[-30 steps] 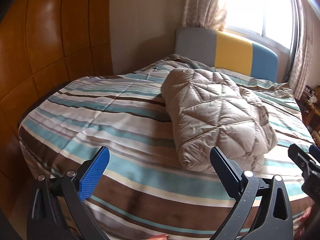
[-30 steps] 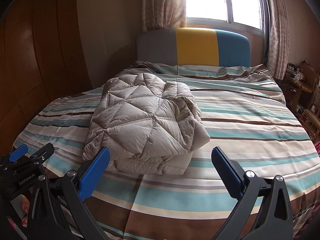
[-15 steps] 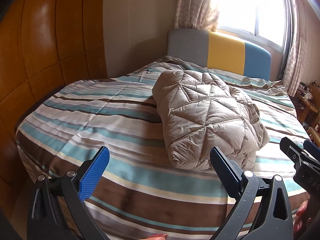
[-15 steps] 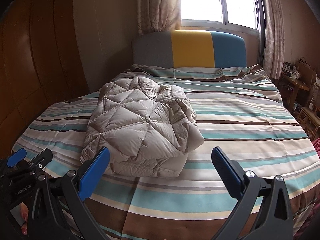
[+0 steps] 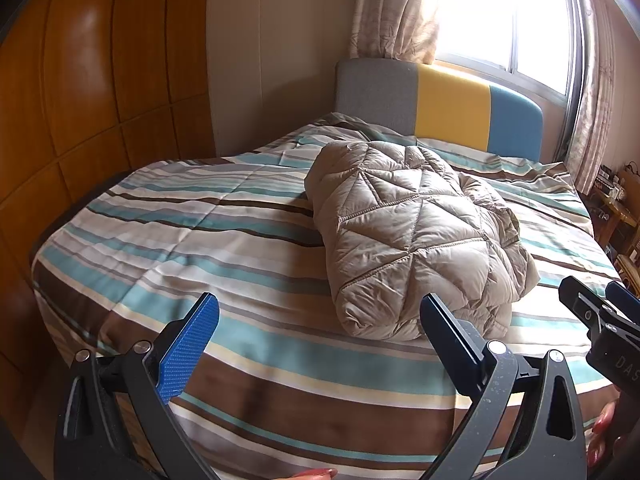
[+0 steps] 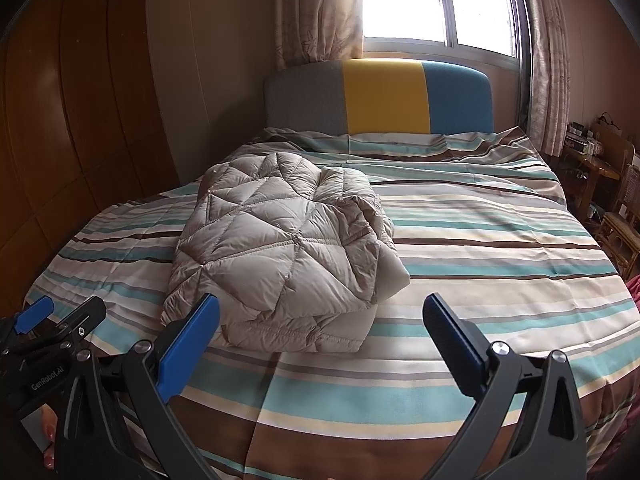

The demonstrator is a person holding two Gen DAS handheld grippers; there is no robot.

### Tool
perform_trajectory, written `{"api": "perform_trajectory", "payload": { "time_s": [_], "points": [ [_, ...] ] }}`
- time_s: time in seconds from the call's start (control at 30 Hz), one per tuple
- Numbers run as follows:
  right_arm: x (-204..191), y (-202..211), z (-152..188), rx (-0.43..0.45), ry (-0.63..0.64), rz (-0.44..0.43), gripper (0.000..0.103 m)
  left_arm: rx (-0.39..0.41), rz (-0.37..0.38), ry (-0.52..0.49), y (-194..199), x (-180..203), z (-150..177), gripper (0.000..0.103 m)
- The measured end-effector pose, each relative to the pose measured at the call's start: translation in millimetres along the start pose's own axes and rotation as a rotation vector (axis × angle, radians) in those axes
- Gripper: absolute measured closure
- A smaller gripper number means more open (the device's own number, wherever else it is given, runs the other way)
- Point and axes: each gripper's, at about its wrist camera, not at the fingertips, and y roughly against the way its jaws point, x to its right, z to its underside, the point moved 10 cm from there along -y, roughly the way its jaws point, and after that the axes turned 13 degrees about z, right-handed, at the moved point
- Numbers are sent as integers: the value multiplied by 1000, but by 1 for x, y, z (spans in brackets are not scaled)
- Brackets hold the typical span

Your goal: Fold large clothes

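light: daylight from window, blown out
glare: sheen on wood wall panels
edges: fisheye bend, dark corners
focus: sharp, no blur

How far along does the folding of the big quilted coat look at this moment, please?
Done: the beige quilted coat lies on the striped bedspread as a compact, layered bundle. In hand: nothing; the left gripper and the right gripper are both open and held short of it. Left: apparently nothing, except perhaps tidying the looser right edge.
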Motion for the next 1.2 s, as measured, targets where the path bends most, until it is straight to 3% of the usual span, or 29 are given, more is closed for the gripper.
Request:
{"api": "perform_trajectory", "payload": {
  "time_s": [0.4, 1.2],
  "points": [
    [-1, -1, 1, -5, 1, -7, 2, 12, 3, -38, 1, 6, -2, 3],
    [0, -3, 5, -19, 2, -18, 2, 7, 14, -6, 0, 10, 6, 3]
  ]
}}
